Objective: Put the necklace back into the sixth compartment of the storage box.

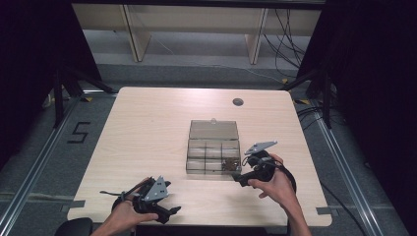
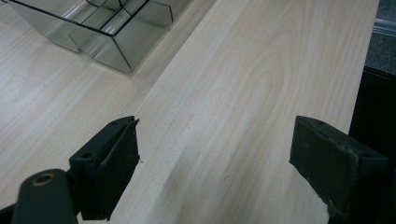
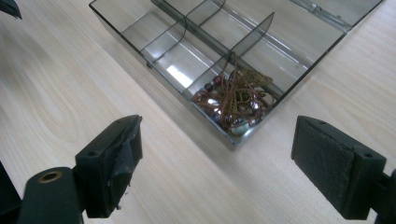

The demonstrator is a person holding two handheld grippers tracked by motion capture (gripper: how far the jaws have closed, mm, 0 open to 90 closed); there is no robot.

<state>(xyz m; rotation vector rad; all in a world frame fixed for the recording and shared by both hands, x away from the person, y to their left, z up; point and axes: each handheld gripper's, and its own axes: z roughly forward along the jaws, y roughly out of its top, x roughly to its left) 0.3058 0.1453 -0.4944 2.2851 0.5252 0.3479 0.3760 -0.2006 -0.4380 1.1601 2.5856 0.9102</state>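
as seen from above: light wooden table, with a clear compartment box lying a little right of its middle, nearer to the right edge than to the left edge.
box: smoky transparent plastic, lid folded open flat toward the far edge, thin dividers making several small compartments.
box content: tangle of brownish cord and dark reddish beads, lying in the corner compartment closest to the right gripper; in the high view this is the near right corner of the box.
other compartments: bare bottoms, as far as visible in the right gripper view.
right gripper: held in a hand just beside the near right corner of the box, toward the near right part of the table; jaws spread wide apart, pinching nothing, only table surface between them; corner of the box with the beads straight in front, not touching the jaws.
left gripper: held in a hand at the near edge of the table, toward the near left corner; jaws spread wide, nothing between them, bare wood below; well apart from the box, one corner of it at the top left of the left gripper view.
far edge: small round grommet hole in the table, right of the middle.
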